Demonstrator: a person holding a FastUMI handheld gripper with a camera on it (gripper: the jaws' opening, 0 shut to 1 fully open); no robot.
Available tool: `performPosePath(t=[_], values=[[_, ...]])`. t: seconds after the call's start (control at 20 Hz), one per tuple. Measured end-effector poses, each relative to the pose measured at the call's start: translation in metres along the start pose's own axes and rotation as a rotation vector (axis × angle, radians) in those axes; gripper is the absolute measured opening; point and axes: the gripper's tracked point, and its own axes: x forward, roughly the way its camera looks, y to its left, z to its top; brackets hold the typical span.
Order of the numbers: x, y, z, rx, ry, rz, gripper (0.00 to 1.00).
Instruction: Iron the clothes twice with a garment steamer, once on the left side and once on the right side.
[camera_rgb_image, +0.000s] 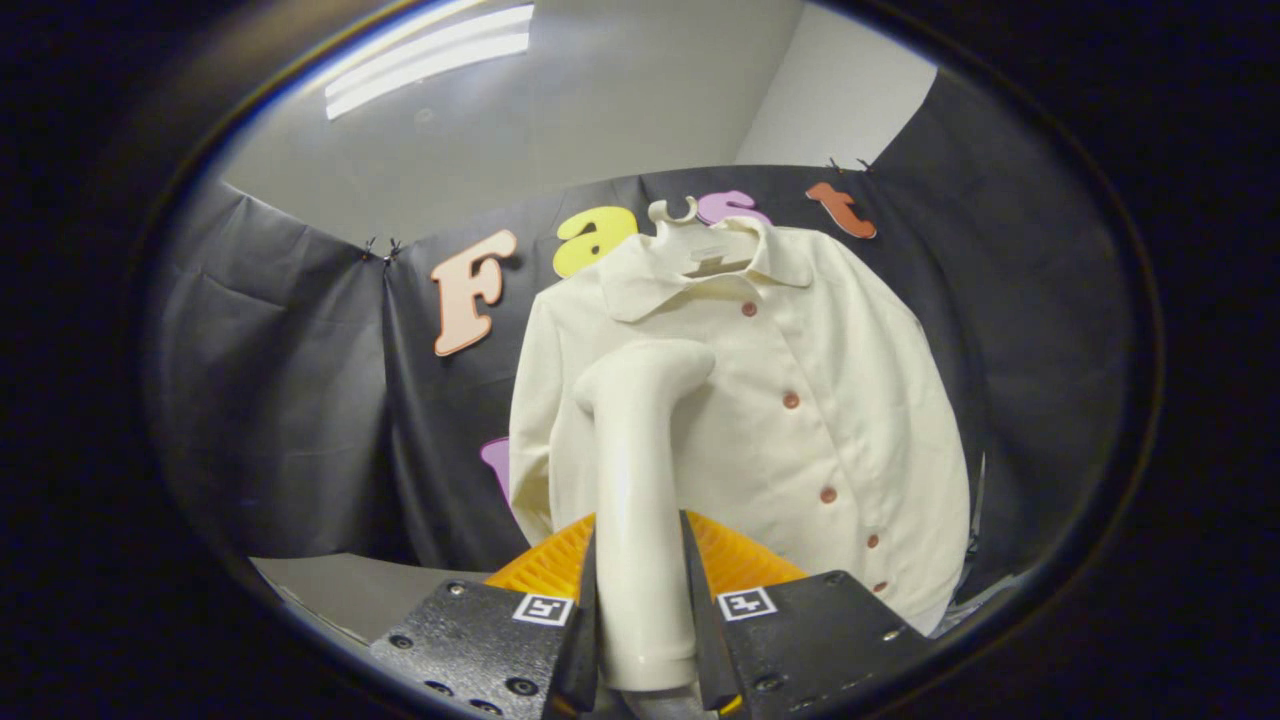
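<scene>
A cream button-up shirt (800, 420) hangs on a pale hanger (690, 235) against the booth's black cloth wall, its row of reddish buttons running down the front. My gripper (640, 590) is shut on the handle of a cream garment steamer (640, 470), both fingers pressing its sides. The steamer stands upright between the fingers, and its head (650, 375) bends toward the shirt's left half, close to the chest area. Whether the head touches the fabric I cannot tell.
Black cloth wall (300, 400) surrounds the shirt on both sides. A grey table surface (350, 590) lies low on the left, beneath the shirt's hem. A ceiling light (430, 55) glows above.
</scene>
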Motion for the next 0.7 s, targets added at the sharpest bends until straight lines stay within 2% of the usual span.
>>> performPosePath(t=[0.7], values=[[-0.046, -0.045, -0.070, 0.076, 0.121, -0.035, 0.38]])
